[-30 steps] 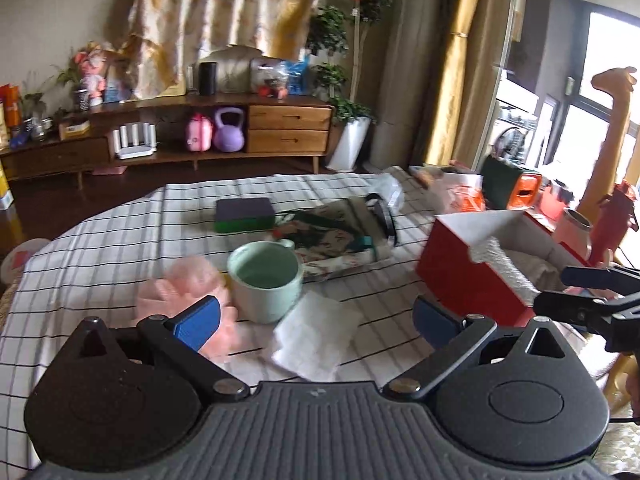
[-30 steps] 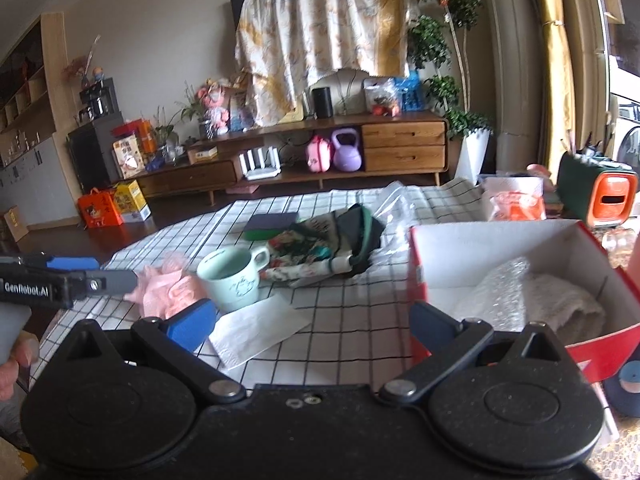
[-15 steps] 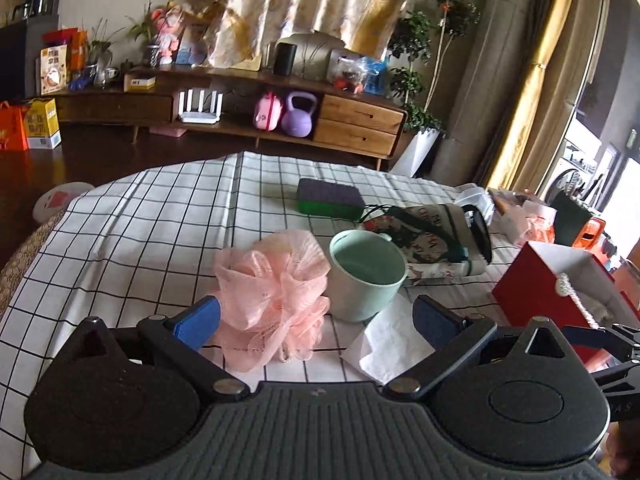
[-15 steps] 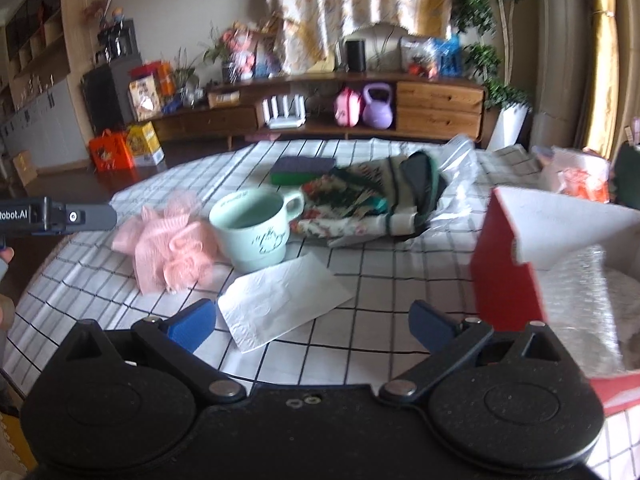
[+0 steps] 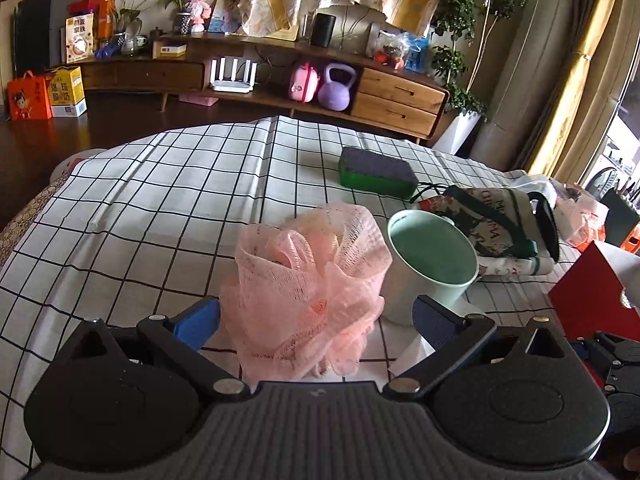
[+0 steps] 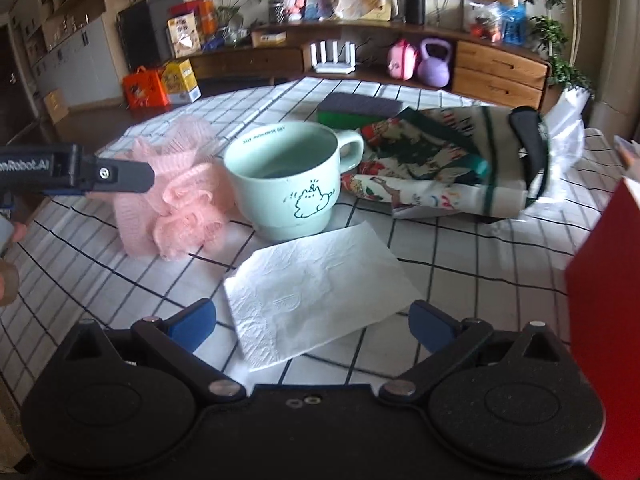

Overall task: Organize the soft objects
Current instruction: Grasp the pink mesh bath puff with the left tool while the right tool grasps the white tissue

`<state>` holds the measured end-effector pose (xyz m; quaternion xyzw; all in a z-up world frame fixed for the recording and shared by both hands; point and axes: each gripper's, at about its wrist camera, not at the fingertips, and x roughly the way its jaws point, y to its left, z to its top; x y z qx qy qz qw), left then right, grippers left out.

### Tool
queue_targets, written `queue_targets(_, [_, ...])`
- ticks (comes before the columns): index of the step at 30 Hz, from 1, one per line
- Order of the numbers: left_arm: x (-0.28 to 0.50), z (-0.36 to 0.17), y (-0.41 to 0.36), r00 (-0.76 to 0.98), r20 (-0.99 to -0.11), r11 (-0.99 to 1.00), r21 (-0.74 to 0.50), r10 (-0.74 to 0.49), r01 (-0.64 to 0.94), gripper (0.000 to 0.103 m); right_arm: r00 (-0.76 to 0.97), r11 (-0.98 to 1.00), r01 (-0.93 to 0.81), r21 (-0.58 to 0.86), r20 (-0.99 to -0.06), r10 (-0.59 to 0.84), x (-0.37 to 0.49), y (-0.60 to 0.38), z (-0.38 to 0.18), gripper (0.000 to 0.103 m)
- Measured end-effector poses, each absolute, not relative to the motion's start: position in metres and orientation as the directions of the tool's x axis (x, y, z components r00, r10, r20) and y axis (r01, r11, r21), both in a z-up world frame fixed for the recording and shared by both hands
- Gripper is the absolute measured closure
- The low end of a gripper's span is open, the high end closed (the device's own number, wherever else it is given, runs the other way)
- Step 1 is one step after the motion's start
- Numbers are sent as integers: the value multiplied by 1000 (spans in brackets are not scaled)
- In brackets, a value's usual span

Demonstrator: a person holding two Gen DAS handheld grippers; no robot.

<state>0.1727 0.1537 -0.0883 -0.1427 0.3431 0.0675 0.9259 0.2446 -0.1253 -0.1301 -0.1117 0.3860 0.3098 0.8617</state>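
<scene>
A: Which step is this?

B: The reach, I'd judge; the left hand-held gripper (image 5: 316, 320) has its fingers apart around the pink mesh pouf (image 5: 308, 280), low centre of the left view, just beside the mint mug (image 5: 430, 264) on the tabletop (image 5: 160, 200).

A: And the right?

B: The right hand-held gripper (image 6: 312, 322) is apart too, holding nothing, over the paper napkin (image 6: 316, 296), lower centre; next, close gently on the pouf, clear of the mug; the red box (image 6: 604, 292) at right looks the likely destination.
</scene>
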Motion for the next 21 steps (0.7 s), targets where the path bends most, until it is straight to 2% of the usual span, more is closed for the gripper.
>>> queue_targets(8, [189,-100,159,743,-664,942,-192,82,-276,0,519,806,-592,22,-755,402,277,-118,-150,0])
queue_targets(17, [202,-117,157,717,-692,952,-162,77,-259,1,523,796,-605,-4,-756,393,277,-114,-161,2])
queue_targets(21, [204,-122,156,715,-695,953,-161,76,-258,2,529,786,-618,-26,-753,391,273,-110,-159,8])
